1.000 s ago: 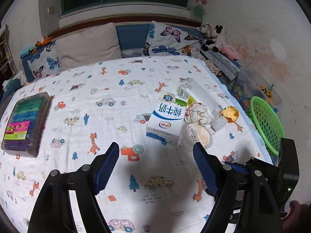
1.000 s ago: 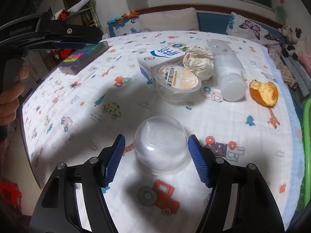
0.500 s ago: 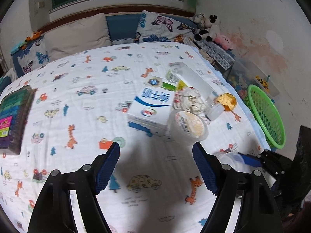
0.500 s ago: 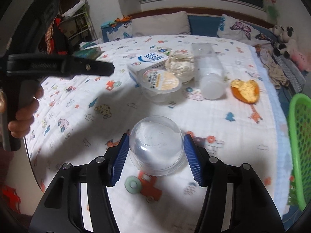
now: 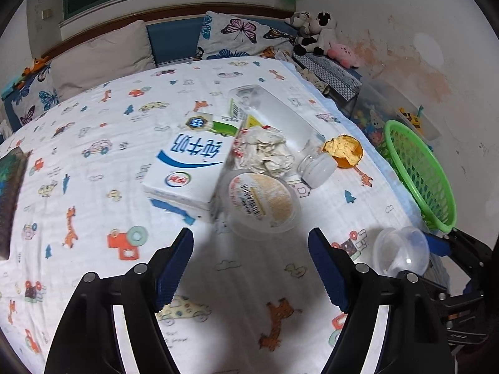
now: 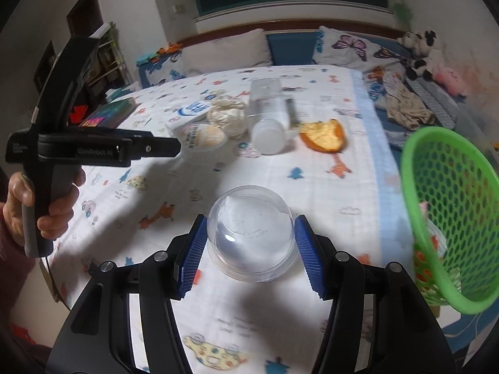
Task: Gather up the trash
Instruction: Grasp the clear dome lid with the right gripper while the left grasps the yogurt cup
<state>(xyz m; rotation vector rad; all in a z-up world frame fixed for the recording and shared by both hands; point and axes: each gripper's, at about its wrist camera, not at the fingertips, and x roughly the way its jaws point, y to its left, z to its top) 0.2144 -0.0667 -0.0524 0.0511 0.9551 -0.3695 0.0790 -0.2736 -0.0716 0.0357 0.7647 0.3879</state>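
My right gripper [image 6: 249, 246] is shut on a clear plastic dome lid [image 6: 251, 233] and holds it above the bed; the lid also shows in the left wrist view [image 5: 400, 251]. A green mesh basket [image 6: 449, 205] hangs at the bed's right edge [image 5: 418, 171]. My left gripper [image 5: 251, 268] is open and empty, just short of a clear pudding cup [image 5: 262, 201]. Behind the cup lie a white milk carton [image 5: 190, 168], crumpled paper [image 5: 268, 151], a clear plastic bottle [image 5: 280, 124] and an orange peel [image 5: 343, 151].
The bed has a white sheet with cartoon prints [image 5: 109, 143]. A dark box of coloured items [image 5: 9, 199] lies at the far left. Pillows [image 5: 99, 56] and plush toys [image 5: 321, 37] line the headboard. A clear storage bin [image 5: 402, 118] stands behind the basket.
My right gripper closed on the dome lid, lifted it and carried it right toward the basket. My left gripper moved forward toward the pudding cup and stayed open.
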